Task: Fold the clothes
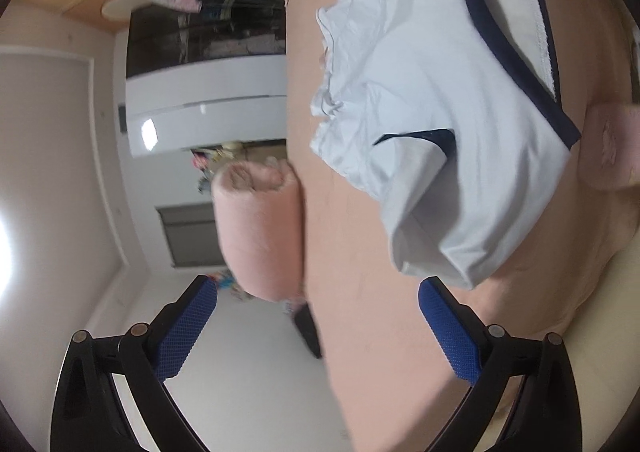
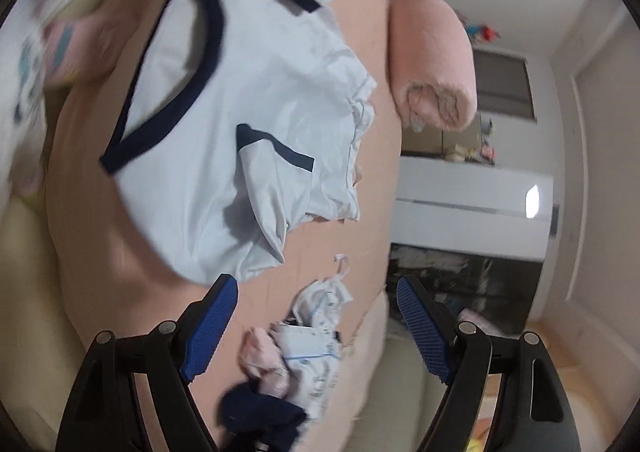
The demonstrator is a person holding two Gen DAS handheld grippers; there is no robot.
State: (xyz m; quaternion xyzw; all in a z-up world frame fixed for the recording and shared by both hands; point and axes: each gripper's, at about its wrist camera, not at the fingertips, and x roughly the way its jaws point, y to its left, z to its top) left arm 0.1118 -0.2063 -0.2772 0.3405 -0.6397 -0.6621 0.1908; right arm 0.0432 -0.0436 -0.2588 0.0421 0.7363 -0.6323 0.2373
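A pale blue T-shirt with navy trim at the neck and sleeves lies crumpled on the pink bed sheet. In the right wrist view the same T-shirt is spread with one sleeve folded inward. My left gripper stands open, its blue pads empty, just short of the shirt's nearest corner. My right gripper is also open and empty, hovering over a small heap of clothes with the shirt's hem beyond its left pad. Both views are rolled sideways.
A rolled pink blanket lies at the bed's edge, seen too as the pink blanket in the right wrist view. A pink pillow sits past the shirt. A white and black cabinet stands beyond the bed. A navy garment lies by the heap.
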